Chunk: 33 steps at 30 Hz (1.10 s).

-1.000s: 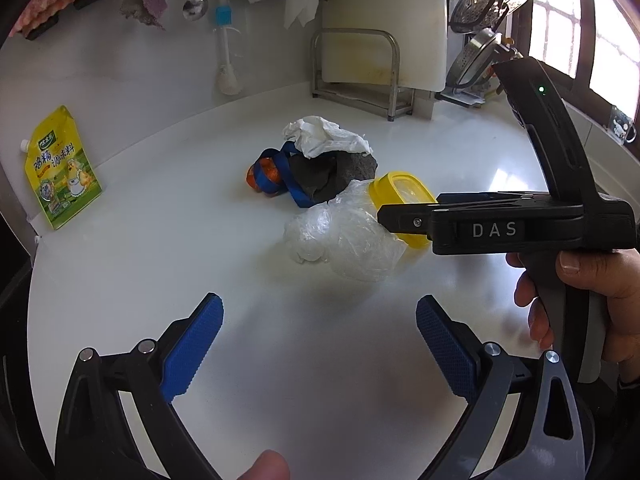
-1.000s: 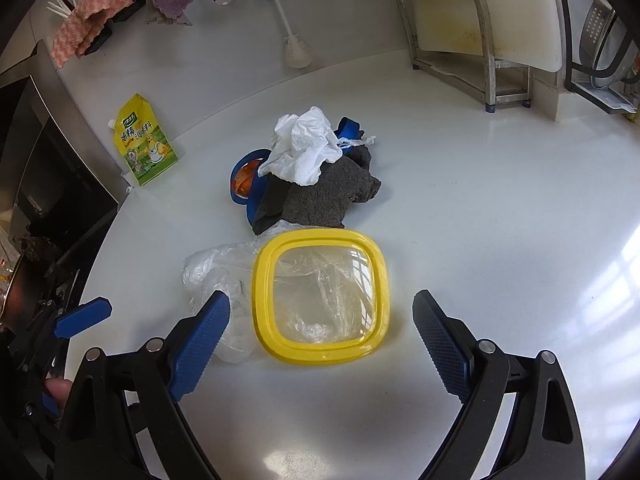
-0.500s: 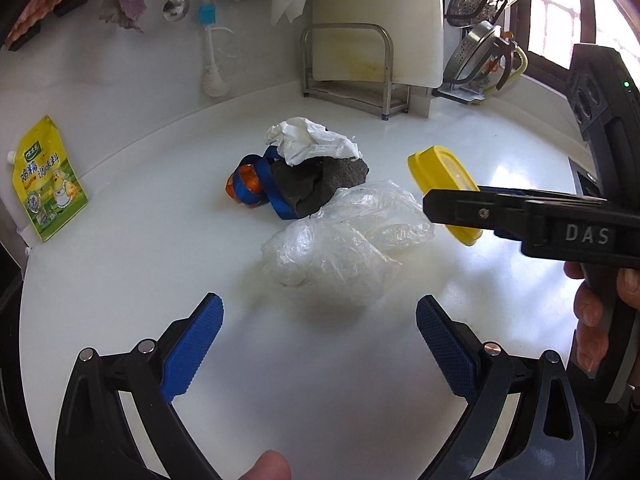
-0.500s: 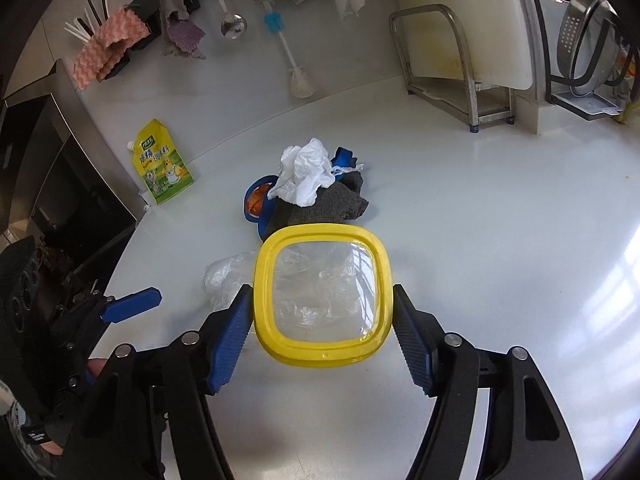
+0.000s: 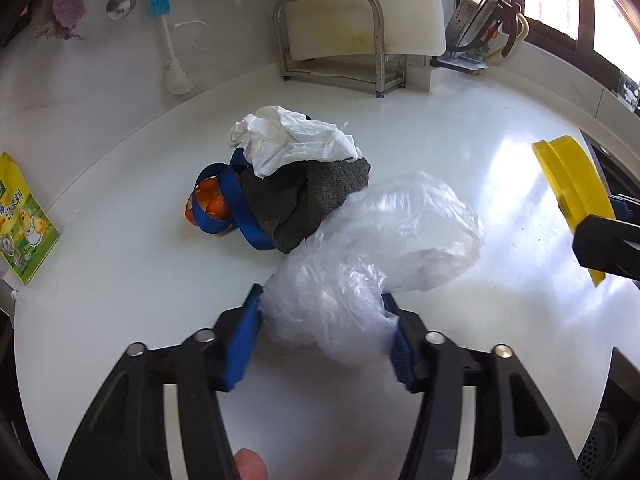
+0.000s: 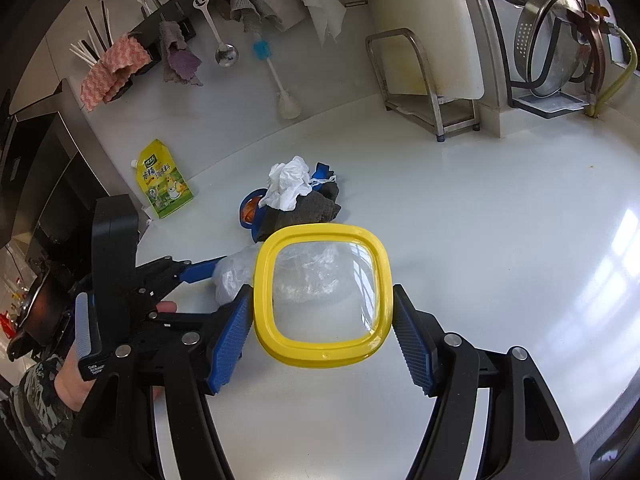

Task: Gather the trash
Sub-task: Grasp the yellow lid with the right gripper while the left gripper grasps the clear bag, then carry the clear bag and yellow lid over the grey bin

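Two items in hand, rest of the trash still on the counter. L gripper (image 5: 324, 334): jaws have just been closing, blue pads now pressed into both sides of the crumpled clear plastic bag (image 5: 372, 248), roughly half shut. Bag still rests on the white countertop (image 5: 120, 280), not lifted, far end touching the dark grey cloth (image 5: 308, 204). R gripper (image 6: 323, 326): jaws closed in on the yellow-rimmed clear lid (image 6: 323, 294), fairly wide, pads on its left and right edges; lid held clear of the counter, off to the right of the bag in the left wrist view.

Still to collect, far as visible:
- crumpled white paper towel (image 5: 292, 142), sitting atop the grey cloth
- the grey cloth itself
- orange item wrapped in blue strap (image 5: 224, 208), touching cloth on its left side; can't tell what it is

All three bunched in one pile mid-counter.

Yellow-green seasoning pouch (image 6: 164, 184) stands apart by the wall at left, looks like stock, not trash (judgement only).

No bin or trash bag in either view, so drop-off spot unknown. Est. progress: early-mid. Grips made on two pieces, nothing deposited yet, three pieces untouched.
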Each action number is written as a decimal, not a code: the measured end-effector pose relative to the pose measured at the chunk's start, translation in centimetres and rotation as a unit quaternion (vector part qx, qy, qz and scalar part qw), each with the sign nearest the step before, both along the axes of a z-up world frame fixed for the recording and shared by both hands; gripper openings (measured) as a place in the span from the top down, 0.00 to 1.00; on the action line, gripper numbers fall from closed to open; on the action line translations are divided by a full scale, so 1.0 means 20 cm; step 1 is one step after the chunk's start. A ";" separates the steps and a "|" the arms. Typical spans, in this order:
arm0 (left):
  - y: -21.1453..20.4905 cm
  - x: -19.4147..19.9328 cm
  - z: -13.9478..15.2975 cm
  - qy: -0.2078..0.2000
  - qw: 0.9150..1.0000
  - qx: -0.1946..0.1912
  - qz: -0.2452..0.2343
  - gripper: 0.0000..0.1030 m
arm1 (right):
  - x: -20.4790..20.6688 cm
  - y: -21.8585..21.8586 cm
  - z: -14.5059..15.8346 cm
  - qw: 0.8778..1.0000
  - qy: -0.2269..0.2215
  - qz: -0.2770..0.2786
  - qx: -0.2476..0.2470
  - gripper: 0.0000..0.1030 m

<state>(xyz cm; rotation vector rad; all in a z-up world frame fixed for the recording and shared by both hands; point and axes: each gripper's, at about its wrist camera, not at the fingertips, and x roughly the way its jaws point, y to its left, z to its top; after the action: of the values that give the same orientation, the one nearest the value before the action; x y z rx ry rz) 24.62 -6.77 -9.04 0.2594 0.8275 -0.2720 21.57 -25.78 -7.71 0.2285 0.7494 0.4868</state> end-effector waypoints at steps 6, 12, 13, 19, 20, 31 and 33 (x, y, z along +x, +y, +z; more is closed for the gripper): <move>0.04 -0.07 0.03 0.008 1.000 -0.027 -0.010 0.73 | -0.07 0.01 0.00 1.000 -0.003 0.000 0.000 0.36; 0.09 -0.25 0.12 -0.011 0.999 -0.045 -0.003 0.74 | -0.18 0.04 0.02 1.000 -0.007 -0.003 0.004 0.36; 0.10 -0.28 0.14 -0.016 0.999 -0.047 0.002 0.74 | -0.21 0.04 0.03 1.000 -0.008 -0.002 0.006 0.36; 0.16 -0.53 0.22 -0.047 0.998 -0.048 0.012 0.74 | -0.42 0.05 0.07 1.000 -0.017 -0.003 0.012 0.36; 0.17 -0.57 0.23 -0.049 0.997 -0.051 0.015 0.74 | -0.47 0.05 0.07 1.000 -0.017 -0.003 0.011 0.36; 0.27 -0.96 0.30 -0.066 0.995 -0.068 0.025 0.73 | -0.88 -0.03 0.02 1.000 -0.005 -0.020 0.010 0.36; 0.27 -1.02 0.30 -0.068 0.995 -0.070 0.025 0.73 | -0.95 -0.05 0.02 1.000 -0.004 -0.025 0.012 0.36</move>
<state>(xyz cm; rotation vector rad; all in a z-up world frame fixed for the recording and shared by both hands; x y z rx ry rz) 4.27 -1.38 -3.06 0.1237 0.6756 -0.2620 2.66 -26.77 -7.38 0.2664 0.7291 0.4497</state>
